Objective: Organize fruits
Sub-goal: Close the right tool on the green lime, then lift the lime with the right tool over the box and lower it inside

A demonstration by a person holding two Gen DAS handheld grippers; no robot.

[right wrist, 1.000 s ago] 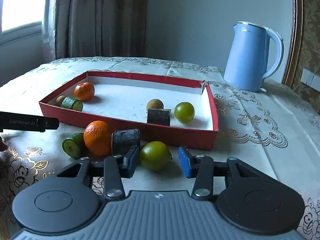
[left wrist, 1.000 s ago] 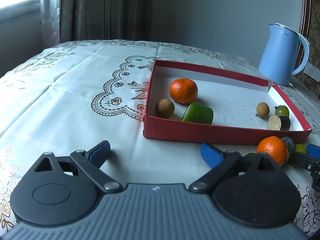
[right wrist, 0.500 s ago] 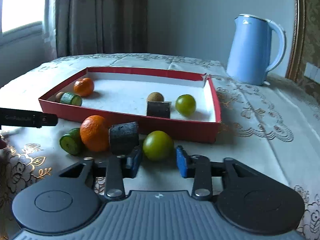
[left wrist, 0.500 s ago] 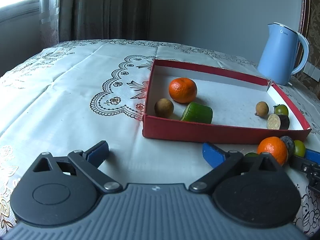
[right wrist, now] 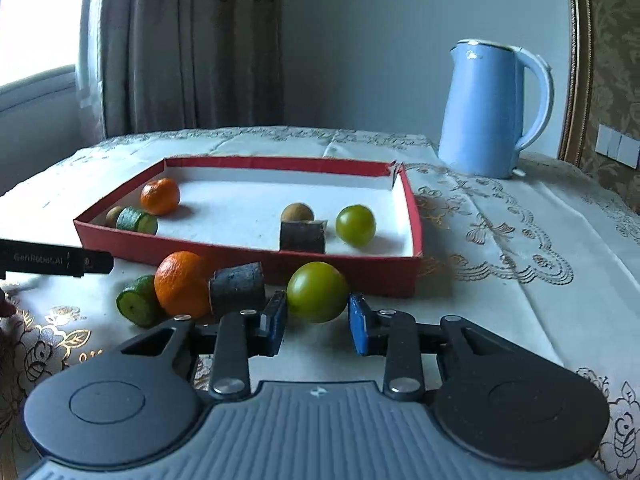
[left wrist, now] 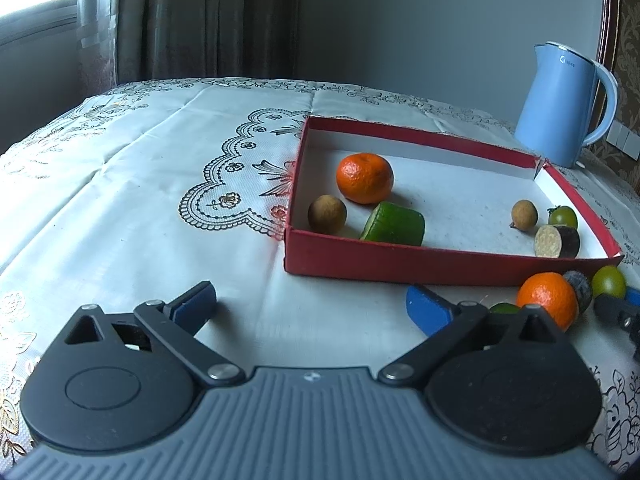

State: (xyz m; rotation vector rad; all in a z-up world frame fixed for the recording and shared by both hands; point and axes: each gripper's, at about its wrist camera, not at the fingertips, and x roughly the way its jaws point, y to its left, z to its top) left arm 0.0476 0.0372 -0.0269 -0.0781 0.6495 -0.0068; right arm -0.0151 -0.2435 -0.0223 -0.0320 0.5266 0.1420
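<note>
Right tongs (right wrist: 317, 320) clamped on green tomato (right wrist: 317, 297) (just outside red box (right wrist: 248, 258) front wall), left tongs (left wrist: 310, 300) wide, empty, over bare worktop (left wrist: 120, 208) nr box's left corner, blue kettle (right wrist: 486, 110) at far edge.

A glossy, embroidered cloth tablecloth (right wrist: 500, 248) covers the table. The red tray (right wrist: 352, 276) looks like matt cardboard with a white paper-like floor. The blue kettle (right wrist: 486, 112) has a smooth satin shell. The green tomato (right wrist: 317, 297) is smooth and shiny, the orange (right wrist: 180, 288) dimpled, the dark cut piece (right wrist: 237, 286) rough-skinned and dull
</note>
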